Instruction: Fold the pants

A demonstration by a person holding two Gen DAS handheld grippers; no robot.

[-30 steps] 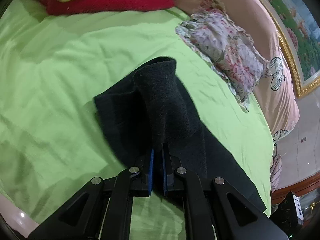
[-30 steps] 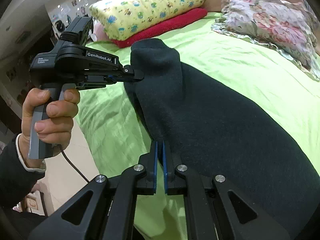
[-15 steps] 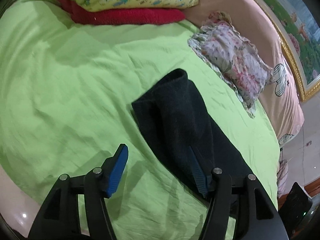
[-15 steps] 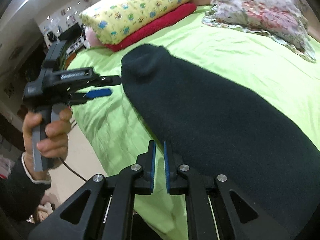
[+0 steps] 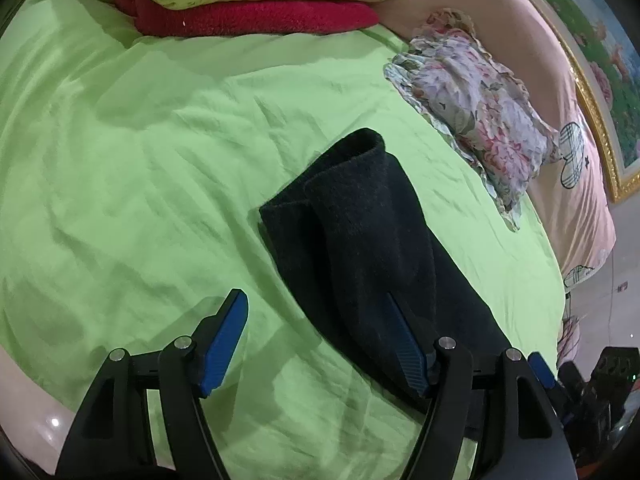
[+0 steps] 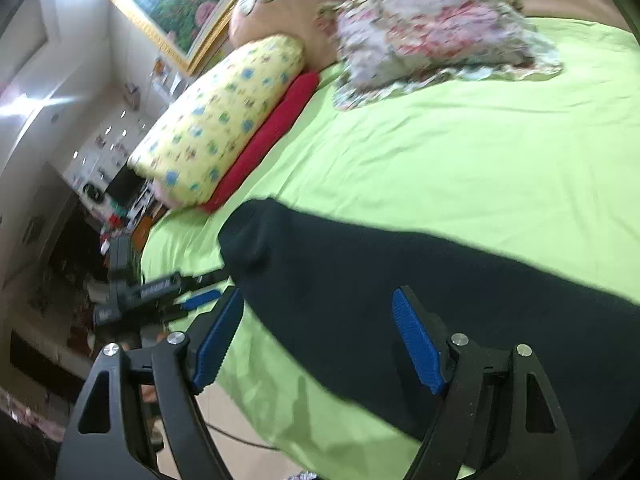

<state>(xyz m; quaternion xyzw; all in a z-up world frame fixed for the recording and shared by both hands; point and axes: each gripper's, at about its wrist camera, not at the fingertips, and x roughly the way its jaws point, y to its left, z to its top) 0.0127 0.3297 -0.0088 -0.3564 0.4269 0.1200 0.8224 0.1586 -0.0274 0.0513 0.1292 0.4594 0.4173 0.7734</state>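
Dark pants (image 5: 360,248) lie folded along the near edge of the green bed (image 5: 140,168); my left gripper (image 5: 316,332) jaws are opening, gripping nothing, and my right gripper (image 6: 320,340) jaws are opening too, over the cloth, pads off it

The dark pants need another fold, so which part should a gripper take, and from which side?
Probably the rolled far end of the dark pants, approached from the bare green sheet beside it. That end stands raised, giving pads an edge; elsewhere the cloth lies flat.
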